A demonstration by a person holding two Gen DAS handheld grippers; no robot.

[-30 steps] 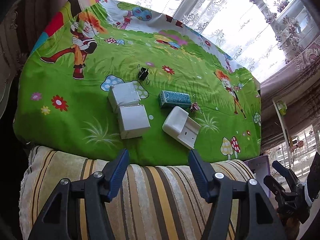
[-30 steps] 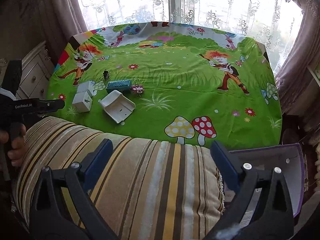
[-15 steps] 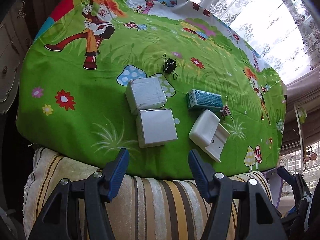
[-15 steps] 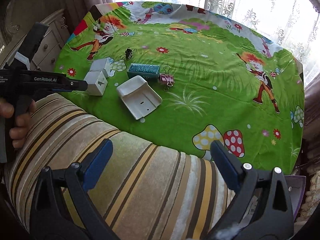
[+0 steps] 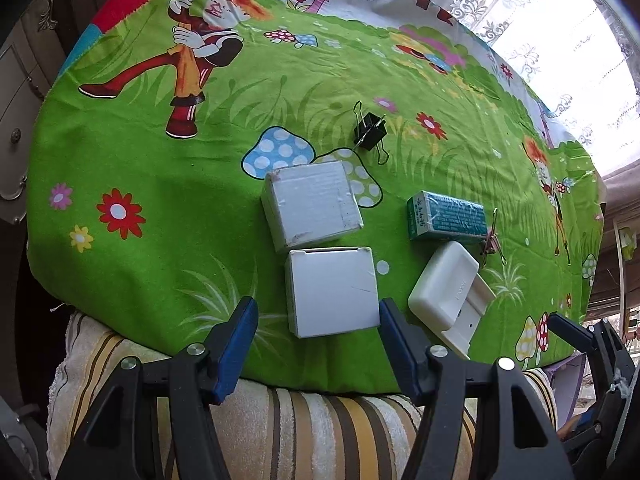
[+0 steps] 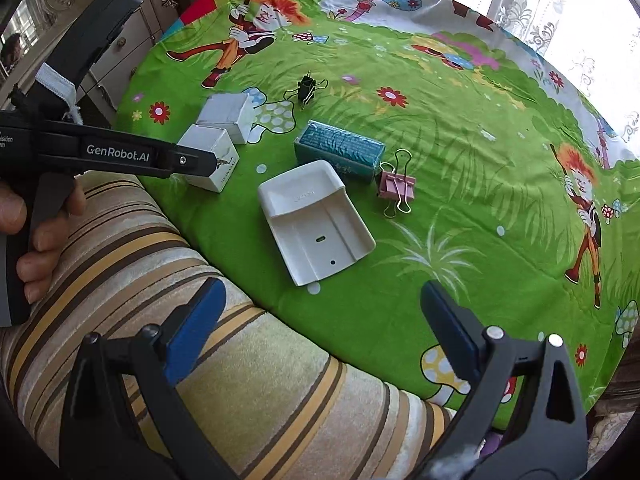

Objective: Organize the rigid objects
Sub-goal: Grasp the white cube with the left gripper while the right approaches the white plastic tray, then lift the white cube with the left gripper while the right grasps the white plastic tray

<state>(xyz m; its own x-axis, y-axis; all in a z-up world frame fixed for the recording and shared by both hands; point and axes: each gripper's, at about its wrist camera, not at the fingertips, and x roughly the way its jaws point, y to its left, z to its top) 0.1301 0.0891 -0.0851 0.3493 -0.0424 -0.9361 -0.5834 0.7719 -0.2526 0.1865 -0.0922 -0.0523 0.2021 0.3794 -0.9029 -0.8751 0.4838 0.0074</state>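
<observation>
In the left wrist view we record the left gripper (image 5: 318,332) at the bottom of the frame, its blue-padded jaws spread wide and holding nothing. The near white square cardboard box (image 5: 332,292) lies just beyond the pads, at centre, on the green cartoon-print tablecloth (image 5: 160,184). A second, scuffed white box (image 5: 312,204) touches its far edge. A black binder clip (image 5: 370,131) lies above them; right of centre lie a teal rectangular packet (image 5: 446,216) and a white plastic cradle (image 5: 450,292).

In the right wrist view we note the right gripper (image 6: 324,328) at bottom centre, jaws wide apart and empty, above a striped cushion (image 6: 260,380). The cradle (image 6: 316,220) sits mid-frame, with a pink binder clip (image 6: 396,188) to its upper right beside the packet (image 6: 340,150).
</observation>
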